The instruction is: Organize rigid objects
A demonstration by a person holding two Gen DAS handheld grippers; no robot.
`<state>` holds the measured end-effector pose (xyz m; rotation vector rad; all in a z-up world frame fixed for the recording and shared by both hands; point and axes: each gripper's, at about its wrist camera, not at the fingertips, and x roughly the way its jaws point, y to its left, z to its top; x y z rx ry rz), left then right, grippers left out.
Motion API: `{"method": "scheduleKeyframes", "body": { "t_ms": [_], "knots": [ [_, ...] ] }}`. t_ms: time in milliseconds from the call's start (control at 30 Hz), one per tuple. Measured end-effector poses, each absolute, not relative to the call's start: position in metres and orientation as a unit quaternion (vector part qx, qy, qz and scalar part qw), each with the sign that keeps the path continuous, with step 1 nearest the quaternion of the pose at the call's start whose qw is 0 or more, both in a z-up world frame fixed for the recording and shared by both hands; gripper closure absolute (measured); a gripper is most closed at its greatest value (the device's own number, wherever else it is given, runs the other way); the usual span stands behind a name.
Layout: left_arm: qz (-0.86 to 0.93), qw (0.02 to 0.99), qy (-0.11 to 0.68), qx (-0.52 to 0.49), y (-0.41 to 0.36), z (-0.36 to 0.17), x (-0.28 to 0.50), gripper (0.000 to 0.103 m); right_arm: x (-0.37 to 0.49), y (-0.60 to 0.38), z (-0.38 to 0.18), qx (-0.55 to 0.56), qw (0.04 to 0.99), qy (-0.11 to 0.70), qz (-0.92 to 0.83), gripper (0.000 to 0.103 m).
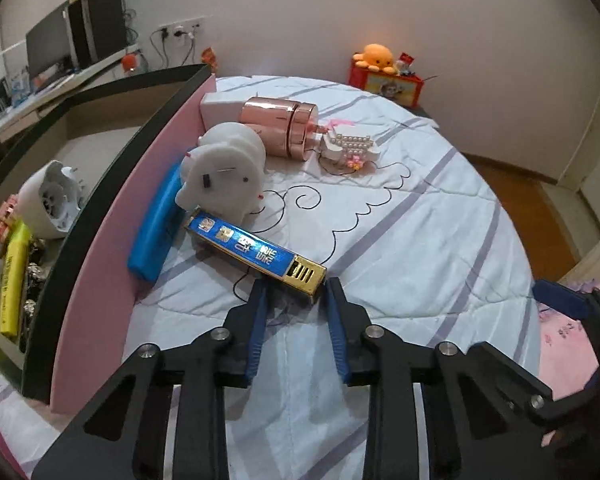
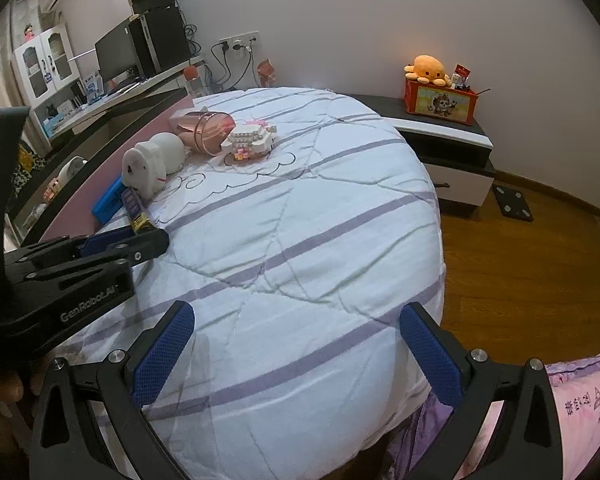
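A long blue and gold box (image 1: pixel 252 248) lies slantwise on the white striped quilt (image 1: pixel 400 240). My left gripper (image 1: pixel 296 286) is shut on its gold end, one blue pad on each side. In the right wrist view the same gripper (image 2: pixel 140 236) holds the gold end of the box (image 2: pixel 134 204). Behind it stand a white pig figure (image 1: pixel 224 176), a blue flat case (image 1: pixel 156 228), a rose-gold cylinder (image 1: pixel 278 124) on its side and a pearl block model (image 1: pixel 350 146). My right gripper (image 2: pixel 297 312) hovers open over the quilt's near part, with nothing between its fingers.
A pink padded panel (image 1: pixel 112 240) with a dark rim borders the quilt on the left. Beyond it a shelf holds a white fan (image 1: pixel 54 200) and a yellow tube (image 1: pixel 14 284). A dark nightstand (image 2: pixel 440 136) carries a red box and an orange plush. Wooden floor (image 2: pixel 520 272) lies to the right.
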<state>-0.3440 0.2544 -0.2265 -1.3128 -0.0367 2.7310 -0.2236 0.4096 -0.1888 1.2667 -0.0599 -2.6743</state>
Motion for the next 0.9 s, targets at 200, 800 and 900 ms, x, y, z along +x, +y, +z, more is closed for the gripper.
{"method": "scheduleKeyframes", "body": {
  "t_ms": [200, 800, 900],
  "knots": [
    [0.89, 0.093, -0.043, -0.444, 0.246, -0.221, -0.339, 0.103, -0.235, 0.402, -0.188, 0.417, 0.102, -0.008, -0.903, 0.0],
    [0.895, 0.123, -0.057, -0.425, 0.217, -0.192, -0.334, 0.103, -0.324, 0.36, -0.184, 0.428, 0.131, 0.06, -0.892, 0.0],
    [0.895, 0.108, -0.042, -0.432, 0.217, -0.198, -0.338, 0.103, -0.332, 0.356, -0.188, 0.431, 0.133, 0.064, -0.89, 0.0]
  ]
}}
